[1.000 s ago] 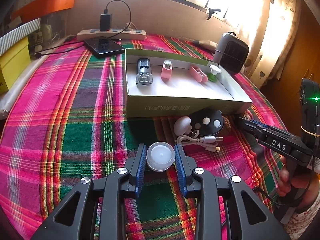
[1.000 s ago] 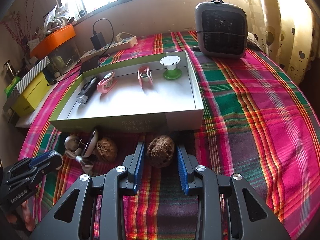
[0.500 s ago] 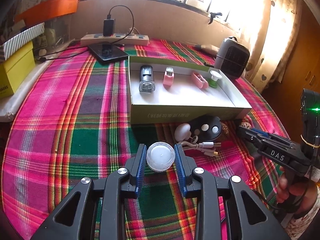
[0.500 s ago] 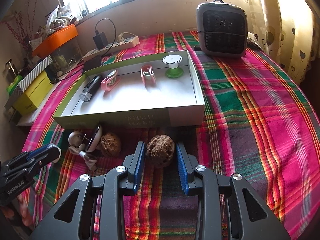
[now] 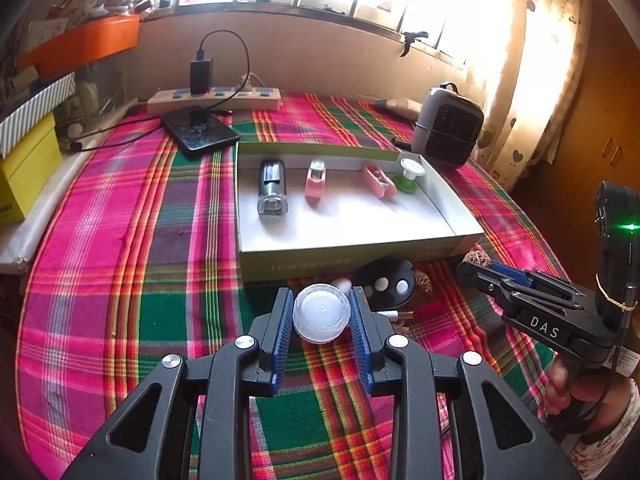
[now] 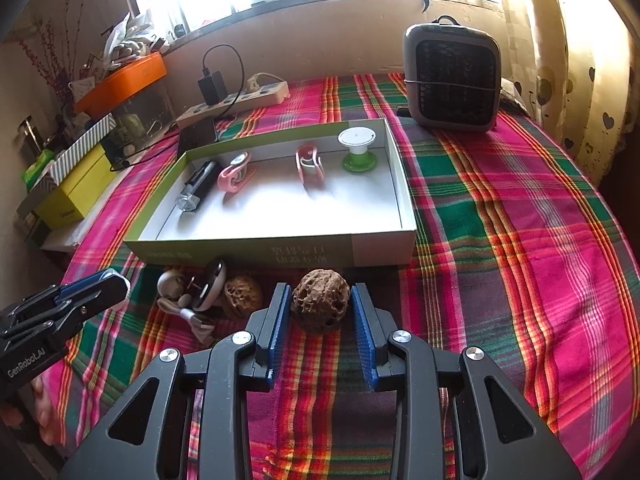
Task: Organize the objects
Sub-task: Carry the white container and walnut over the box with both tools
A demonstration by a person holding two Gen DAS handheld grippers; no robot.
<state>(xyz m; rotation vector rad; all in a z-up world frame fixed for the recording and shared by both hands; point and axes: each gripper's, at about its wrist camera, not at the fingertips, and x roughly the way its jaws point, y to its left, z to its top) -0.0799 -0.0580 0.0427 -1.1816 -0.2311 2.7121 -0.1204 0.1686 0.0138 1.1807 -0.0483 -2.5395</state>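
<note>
A small round white cap (image 5: 322,314) sits between the blue pads of my left gripper (image 5: 321,301), which is shut on it above the plaid cloth. A brown walnut (image 6: 319,306) is pinched in my right gripper (image 6: 320,300), just in front of the open green box (image 6: 260,256). The box (image 5: 352,256) holds a grey torch (image 5: 273,188), two pink clips and a green-and-white spool (image 6: 357,148). From the left wrist view the right gripper (image 5: 480,270) shows at the right, near the box's front corner. The left gripper (image 6: 116,284) enters the right wrist view at lower left.
Before the box lie a black remote (image 5: 386,284), a white cable (image 6: 196,316) and a second walnut (image 6: 242,296). A grey heater (image 6: 452,80) stands at the back right, a power strip (image 6: 236,100) and a phone (image 5: 200,134) behind the box, and a yellow box (image 5: 24,168) at the far left.
My left gripper has risen with the white cap, so the table and box look lower and farther. The right gripper has barely moved and keeps the walnut.
</note>
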